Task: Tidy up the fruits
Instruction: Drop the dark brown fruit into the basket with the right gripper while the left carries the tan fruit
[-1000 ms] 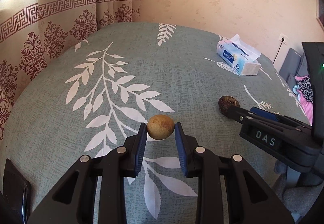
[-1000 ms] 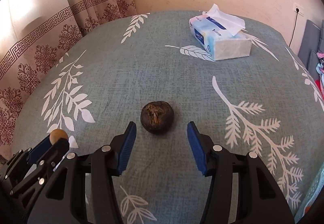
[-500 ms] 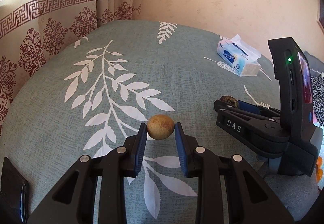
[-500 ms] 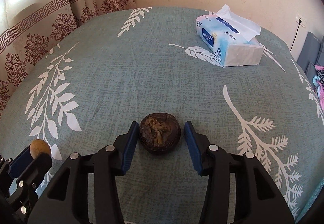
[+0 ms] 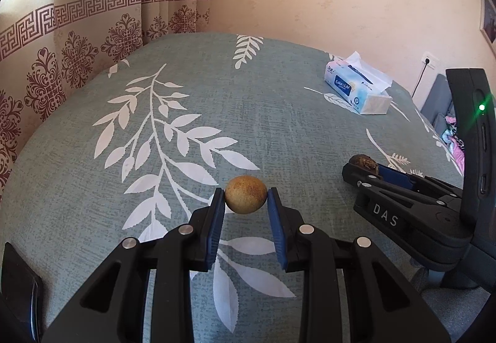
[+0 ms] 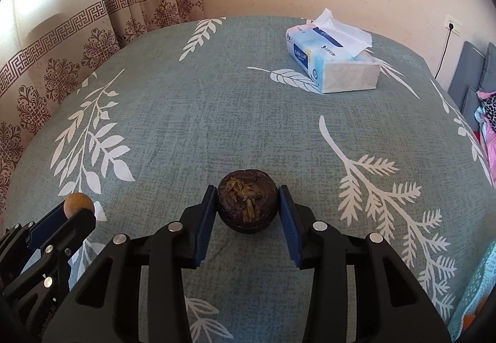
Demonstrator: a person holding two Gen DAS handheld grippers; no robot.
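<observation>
A small round tan fruit with a rough, speckled skin (image 5: 245,194) is clamped between the blue pads of the left gripper (image 5: 245,198), one pad pressed against each side of it near the fingertips. The fruit is seen just above or on the grey-green cloth with white leaf prints (image 5: 192,101); whether it touches the cloth cannot be told. In the right wrist view the same fruit (image 6: 78,201) is seen at the tip of the left gripper's black fingers, far to the left of the right gripper's fingers.

A dark brown round fruit with a dried, yellowish calyx on top (image 6: 247,201) is set between the blue pads of the right gripper (image 6: 247,203), near their tips. The right jaws have just been closing on it. The left pad is met by the fruit's side, and the right pad stands at or just off its other side; a full grip cannot be confirmed. The fruit rests on the cloth.

Beyond the right gripper's fingers, and to their right, a blue and white soft pack of tissues (image 6: 333,64) is laid on the cloth, well apart from both fruits. A beige curtain with a maroon key-pattern band (image 6: 77,42) is hung beyond the cloth on the left.
</observation>
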